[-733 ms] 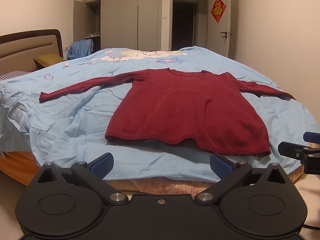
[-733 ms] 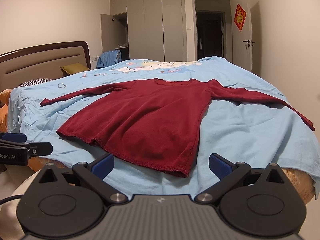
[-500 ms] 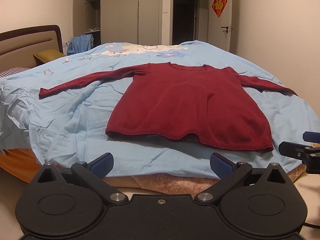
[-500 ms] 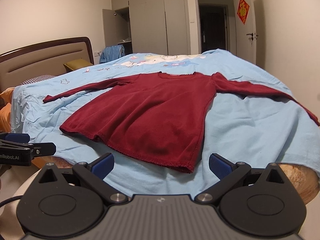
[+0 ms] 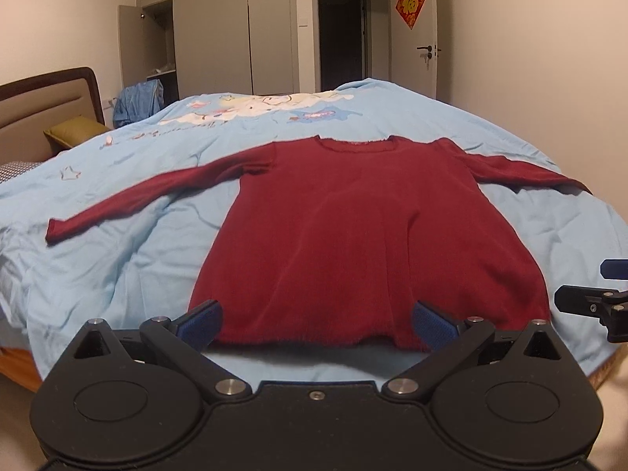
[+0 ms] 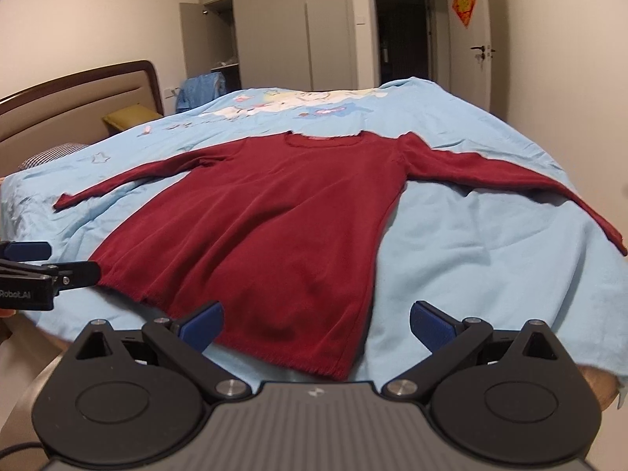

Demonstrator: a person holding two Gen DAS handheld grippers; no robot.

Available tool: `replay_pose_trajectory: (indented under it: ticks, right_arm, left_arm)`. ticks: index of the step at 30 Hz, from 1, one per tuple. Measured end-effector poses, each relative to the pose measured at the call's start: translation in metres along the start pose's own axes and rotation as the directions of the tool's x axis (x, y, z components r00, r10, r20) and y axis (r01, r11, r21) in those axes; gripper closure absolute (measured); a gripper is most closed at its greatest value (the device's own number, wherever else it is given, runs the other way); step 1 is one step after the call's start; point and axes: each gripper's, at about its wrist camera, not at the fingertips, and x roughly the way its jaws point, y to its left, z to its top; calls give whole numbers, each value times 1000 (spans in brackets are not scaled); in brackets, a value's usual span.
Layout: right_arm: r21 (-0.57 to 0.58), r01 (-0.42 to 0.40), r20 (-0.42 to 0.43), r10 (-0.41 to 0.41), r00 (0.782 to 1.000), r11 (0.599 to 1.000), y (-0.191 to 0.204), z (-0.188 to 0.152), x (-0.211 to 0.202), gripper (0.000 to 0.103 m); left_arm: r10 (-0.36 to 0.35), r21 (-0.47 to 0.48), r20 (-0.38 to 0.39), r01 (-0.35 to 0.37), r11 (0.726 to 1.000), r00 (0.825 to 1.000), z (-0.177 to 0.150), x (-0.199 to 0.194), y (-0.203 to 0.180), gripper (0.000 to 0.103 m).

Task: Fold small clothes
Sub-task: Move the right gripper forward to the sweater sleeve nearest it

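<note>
Both grippers, left (image 5: pixel 316 324) and right (image 6: pixel 316 324), are hovering with fingers wide at the hem of the sweater (image 5: pixel 365 235), lying flat on the bed (image 5: pixel 117 267), ready for folding.

Warm, dim indoor light fills both views evenly, with soft shadows only under the red sweater's (image 5: pixel 365 235) hem and sleeves. Fisheye bending curves the walls and door (image 5: pixel 424 35) toward 12 o'clock, and black vignette cuts the corners. The right wrist view is slightly smeared; no glare.
</note>
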Motion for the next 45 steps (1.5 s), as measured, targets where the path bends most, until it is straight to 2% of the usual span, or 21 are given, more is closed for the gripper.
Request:
replay_pose_trajectory:
  ticks: [5,13,26,33,40,45]
  right_arm:
    - [36,45,-1,-45,999,998,-21,21,21,0]
    - [91,100,-27,-98,995,991,-65,42,63,0]
    - [191,211,-47,-206,977,959,-141,62,127,0]
    - [236,256,-45,-253,966,937,-179,70,148,0]
    - [299,274,4,-288,958,914,-208,75,156,0]
    - [439,215,87,-279,956,872,-238,68,151,0]
  left_arm:
    - [-22,-7,-1,22,1000,1000,27,26,-6,1]
    - [-16,22,-22,17,1000,1000,60,80,-25,1]
    - [-30,13,-82,31,999,996,87,170,-56,1]
    - [-73,-13,-66,73,997,995,106,219,-83,1]
    - [-117,-40,-23,116,992,993,117,263,-100,1]
    - [-119,-36,-36,118,992,992,106,283,-105,1]
